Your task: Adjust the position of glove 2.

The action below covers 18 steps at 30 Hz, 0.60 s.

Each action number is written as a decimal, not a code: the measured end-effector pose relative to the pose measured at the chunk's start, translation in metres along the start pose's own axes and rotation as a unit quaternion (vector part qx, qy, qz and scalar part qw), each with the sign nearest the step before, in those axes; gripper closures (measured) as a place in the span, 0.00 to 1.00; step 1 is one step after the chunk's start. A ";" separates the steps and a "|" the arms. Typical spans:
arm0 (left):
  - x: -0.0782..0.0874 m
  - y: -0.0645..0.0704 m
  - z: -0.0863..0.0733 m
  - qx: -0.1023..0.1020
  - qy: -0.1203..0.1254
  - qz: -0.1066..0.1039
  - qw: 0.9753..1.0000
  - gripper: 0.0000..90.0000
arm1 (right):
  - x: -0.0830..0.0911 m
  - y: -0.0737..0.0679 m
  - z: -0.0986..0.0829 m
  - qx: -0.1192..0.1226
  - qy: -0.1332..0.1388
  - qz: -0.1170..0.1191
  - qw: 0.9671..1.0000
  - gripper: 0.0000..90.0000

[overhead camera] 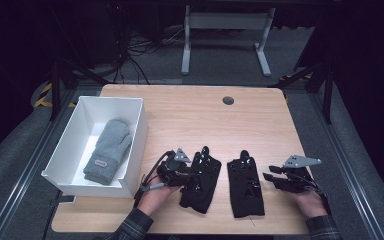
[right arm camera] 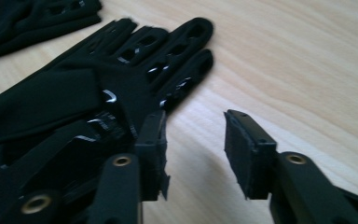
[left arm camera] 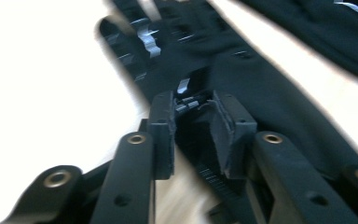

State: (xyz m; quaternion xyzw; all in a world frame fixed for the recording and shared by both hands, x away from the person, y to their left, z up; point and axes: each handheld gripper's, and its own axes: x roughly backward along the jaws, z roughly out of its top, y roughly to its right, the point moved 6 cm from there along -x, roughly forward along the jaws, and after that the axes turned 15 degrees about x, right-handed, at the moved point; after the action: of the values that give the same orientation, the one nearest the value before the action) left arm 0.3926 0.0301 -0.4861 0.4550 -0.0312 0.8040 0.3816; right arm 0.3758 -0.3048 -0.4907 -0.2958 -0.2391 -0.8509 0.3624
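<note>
Nearest the person, the left gripper (overhead camera: 192, 172) had its jaws closing around a fold of the left black glove (overhead camera: 201, 181), seemingly pinching it, though blur left that unsure, while the right gripper (overhead camera: 271, 176) stood released beside the right black glove (overhead camera: 245, 182). Next move, likely: lift that glove clear toward the white bin (overhead camera: 135, 145) where a grey mitten (overhead camera: 108, 150) lay; its small label was unreadable.

Looks like a lab / test bay w/ a recording setup, not a home. Light wood counter (overhead camera: 190, 107) w/ a cable grommet (overhead camera: 228, 100) near its far edge, grey carpet floor, dark surroundings. Loose cables (overhead camera: 140, 60) on the floor beyond the far-left corner, a white desk frame (overhead camera: 225, 35) behind, black stand legs w/ yellow-black hazard tape (overhead camera: 45, 95) at left.
</note>
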 end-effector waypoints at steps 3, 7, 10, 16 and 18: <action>-0.002 -0.004 0.000 0.005 0.001 0.001 1.000 0.73 | 0.000 -0.003 0.000 0.002 -0.001 0.009 1.000 0.74; -0.012 -0.008 -0.001 0.014 -0.007 0.006 1.000 0.72 | 0.004 -0.011 -0.001 0.003 0.002 0.032 0.999 0.93; -0.014 -0.008 -0.001 0.014 -0.007 0.009 1.000 0.72 | 0.007 -0.016 -0.002 0.007 0.002 0.042 0.999 1.00; -0.017 -0.008 -0.003 0.022 -0.016 -0.002 1.000 0.78 | 0.007 -0.024 -0.004 0.016 -0.004 0.062 0.998 1.00; -0.017 -0.007 -0.003 0.026 -0.020 -0.008 0.999 0.83 | 0.005 -0.028 -0.004 0.021 -0.007 0.069 0.997 1.00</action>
State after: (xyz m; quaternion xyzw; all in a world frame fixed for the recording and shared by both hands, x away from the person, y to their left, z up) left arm 0.4001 0.0261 -0.5031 0.4807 -0.0139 0.7926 0.3748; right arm 0.3504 -0.2922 -0.4953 -0.3101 -0.2389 -0.8163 0.4248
